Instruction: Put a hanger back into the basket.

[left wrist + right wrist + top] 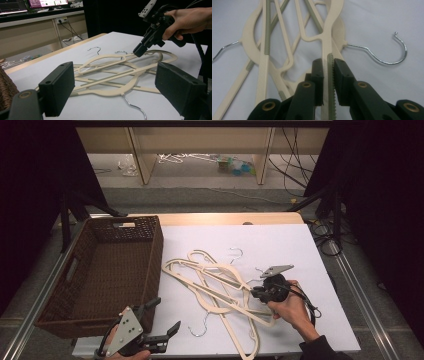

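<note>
Our right hand-held gripper (327, 75) is clamped on the bar of one cream hanger (327, 37) in the tangled pile (220, 290) on the surface; we should lift slowly, shaking it free, toward the basket (150, 265). Our left hand-held gripper (115, 85) waits wide open, empty.

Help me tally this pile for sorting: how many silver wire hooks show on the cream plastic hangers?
3 silver wire hooks: one at the far side of the cream plastic hangers, one at their right, one at the near edge. Overlaps may hide another.
</note>
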Available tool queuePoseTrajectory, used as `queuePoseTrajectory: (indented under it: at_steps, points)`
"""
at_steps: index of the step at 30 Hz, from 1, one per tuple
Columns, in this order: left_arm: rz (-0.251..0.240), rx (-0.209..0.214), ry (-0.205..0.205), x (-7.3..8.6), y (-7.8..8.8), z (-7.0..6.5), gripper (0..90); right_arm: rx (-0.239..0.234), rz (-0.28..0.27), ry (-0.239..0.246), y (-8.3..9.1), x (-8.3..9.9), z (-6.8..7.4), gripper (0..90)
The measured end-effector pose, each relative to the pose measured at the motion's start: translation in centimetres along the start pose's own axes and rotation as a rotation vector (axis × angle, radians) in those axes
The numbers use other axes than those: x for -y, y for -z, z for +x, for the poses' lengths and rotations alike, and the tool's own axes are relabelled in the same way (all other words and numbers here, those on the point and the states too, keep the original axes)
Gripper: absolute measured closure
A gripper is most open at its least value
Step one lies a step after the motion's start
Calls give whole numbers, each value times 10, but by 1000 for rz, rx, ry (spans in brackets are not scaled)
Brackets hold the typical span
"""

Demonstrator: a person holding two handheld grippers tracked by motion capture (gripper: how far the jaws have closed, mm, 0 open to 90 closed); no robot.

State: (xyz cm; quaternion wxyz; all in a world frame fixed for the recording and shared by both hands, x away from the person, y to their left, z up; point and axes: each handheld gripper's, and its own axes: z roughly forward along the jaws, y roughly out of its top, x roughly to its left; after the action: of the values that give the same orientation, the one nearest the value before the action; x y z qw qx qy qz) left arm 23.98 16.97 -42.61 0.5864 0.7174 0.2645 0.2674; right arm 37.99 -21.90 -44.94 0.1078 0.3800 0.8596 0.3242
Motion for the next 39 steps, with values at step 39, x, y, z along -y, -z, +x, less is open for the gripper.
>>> queuePoseTrajectory:
  at_steps: [39]
  points:
    - [197,79,-18,-1,-60,-14,177,-79,26,205,50,52,8,794]
